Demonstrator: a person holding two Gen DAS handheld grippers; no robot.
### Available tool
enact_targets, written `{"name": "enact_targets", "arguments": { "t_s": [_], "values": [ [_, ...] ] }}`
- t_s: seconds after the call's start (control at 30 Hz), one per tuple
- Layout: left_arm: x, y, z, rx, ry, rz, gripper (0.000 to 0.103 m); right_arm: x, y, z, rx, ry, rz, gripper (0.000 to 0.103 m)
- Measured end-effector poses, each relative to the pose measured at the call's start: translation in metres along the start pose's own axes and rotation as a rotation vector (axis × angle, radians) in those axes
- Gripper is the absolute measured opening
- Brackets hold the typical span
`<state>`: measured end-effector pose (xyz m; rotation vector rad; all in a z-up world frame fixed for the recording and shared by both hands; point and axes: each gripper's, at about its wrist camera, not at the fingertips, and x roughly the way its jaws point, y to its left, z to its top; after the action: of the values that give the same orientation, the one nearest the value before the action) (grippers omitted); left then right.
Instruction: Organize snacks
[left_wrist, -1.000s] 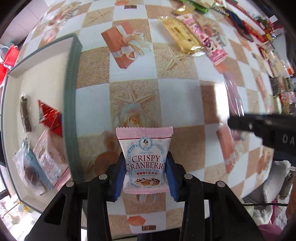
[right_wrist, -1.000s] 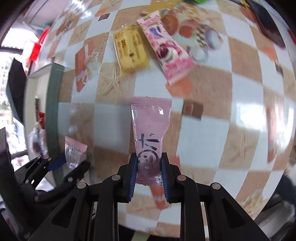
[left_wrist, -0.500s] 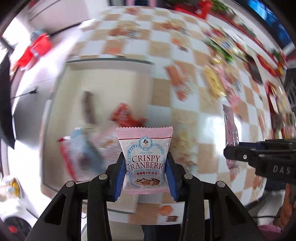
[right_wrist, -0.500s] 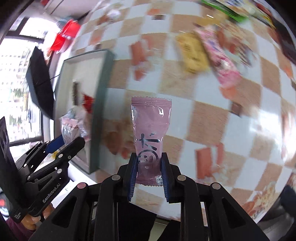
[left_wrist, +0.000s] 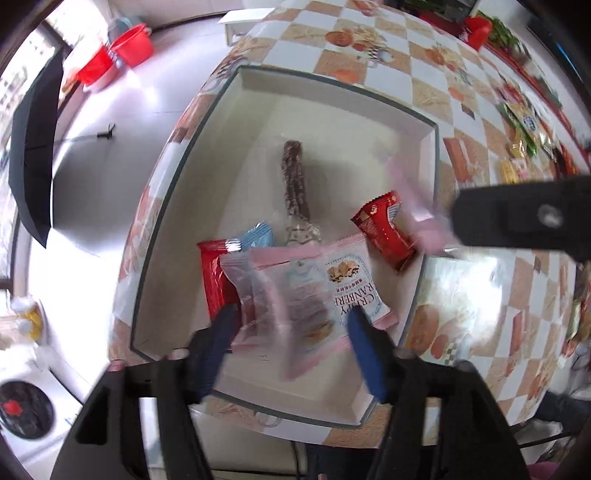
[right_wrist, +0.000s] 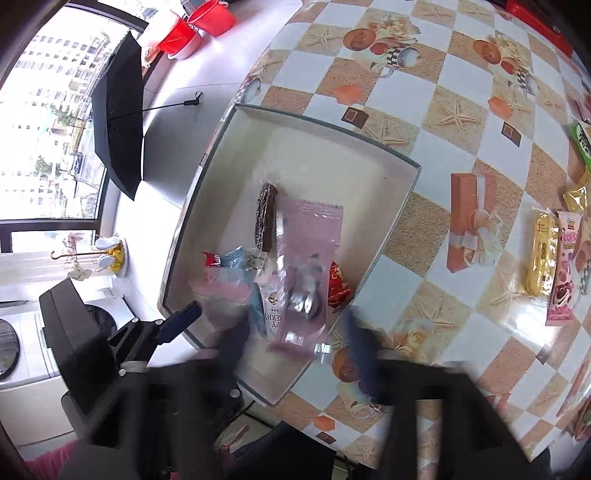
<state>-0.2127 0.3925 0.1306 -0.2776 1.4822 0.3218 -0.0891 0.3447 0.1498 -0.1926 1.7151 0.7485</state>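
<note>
My left gripper (left_wrist: 291, 332) is open above the white box (left_wrist: 332, 99). The pink Crispy Cranberry packet (left_wrist: 295, 306) is blurred and free between its fingers, over the snacks in the box. My right gripper (right_wrist: 295, 343) is open too, and its plain pink packet (right_wrist: 306, 269) is blurred in mid-air over the box (right_wrist: 314, 125). In the box lie a brown chocolate stick (left_wrist: 295, 177), two red packets (left_wrist: 384, 229), a blue packet (left_wrist: 256, 236) and another Crispy Cranberry packet (left_wrist: 354, 284).
The box sits at the left edge of the checkered table (right_wrist: 461, 110). Yellow and pink snack bars (right_wrist: 554, 258) and several more snacks (left_wrist: 524, 122) lie to the right. Red buckets (left_wrist: 118, 55) and a black umbrella (right_wrist: 118, 125) are on the floor beyond.
Both grippers moved left from over the table to over the box, then opened. The cranberry packet and the plain pink packet have left the fingers and are dropping.
</note>
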Motion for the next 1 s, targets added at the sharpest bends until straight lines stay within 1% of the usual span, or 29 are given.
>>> {"name": "enact_targets", "arguments": {
  "t_s": [0.03,0.07,0.17,0.27,0.37,0.4,0.5,0.6,0.7,0.8,0.87,1.0],
  "values": [
    [0.000,0.000,-0.001,0.003,0.007,-0.007,0.078,-0.001,-0.002,-0.002,-0.002,-0.007,-0.033,0.101],
    [-0.002,0.000,-0.003,0.015,0.009,-0.003,0.078,-0.001,-0.006,-0.004,-0.007,-0.010,-0.036,0.102],
    [-0.007,-0.010,-0.008,0.063,0.015,-0.002,0.078,-0.008,-0.031,-0.023,0.013,0.021,-0.058,0.102],
    [-0.009,-0.026,-0.011,0.108,0.032,-0.018,0.078,-0.013,-0.067,-0.052,0.068,0.041,-0.130,0.102],
    [-0.014,-0.050,-0.013,0.182,0.043,-0.036,0.078,-0.011,-0.110,-0.094,0.168,0.085,-0.175,0.102],
    [-0.016,-0.060,-0.013,0.217,0.040,-0.038,0.078,-0.015,-0.124,-0.110,0.197,0.098,-0.179,0.102],
    [-0.025,-0.092,-0.014,0.342,0.016,-0.023,0.078,-0.006,-0.157,-0.152,0.320,0.140,-0.175,0.102],
    [-0.030,-0.113,-0.014,0.408,0.007,-0.022,0.078,0.004,-0.182,-0.183,0.434,0.183,-0.136,0.102],
    [-0.030,-0.131,-0.016,0.467,0.006,-0.010,0.078,0.004,-0.197,-0.197,0.496,0.185,-0.136,0.102],
    [-0.029,-0.147,-0.019,0.513,0.010,0.000,0.078,0.000,-0.203,-0.205,0.518,0.169,-0.124,0.102],
    [-0.030,-0.152,-0.021,0.530,0.013,0.006,0.078,-0.001,-0.204,-0.208,0.523,0.174,-0.117,0.102],
    [-0.028,-0.158,-0.021,0.531,0.017,0.010,0.078,0.005,-0.204,-0.213,0.528,0.190,-0.105,0.102]
  ]
}}
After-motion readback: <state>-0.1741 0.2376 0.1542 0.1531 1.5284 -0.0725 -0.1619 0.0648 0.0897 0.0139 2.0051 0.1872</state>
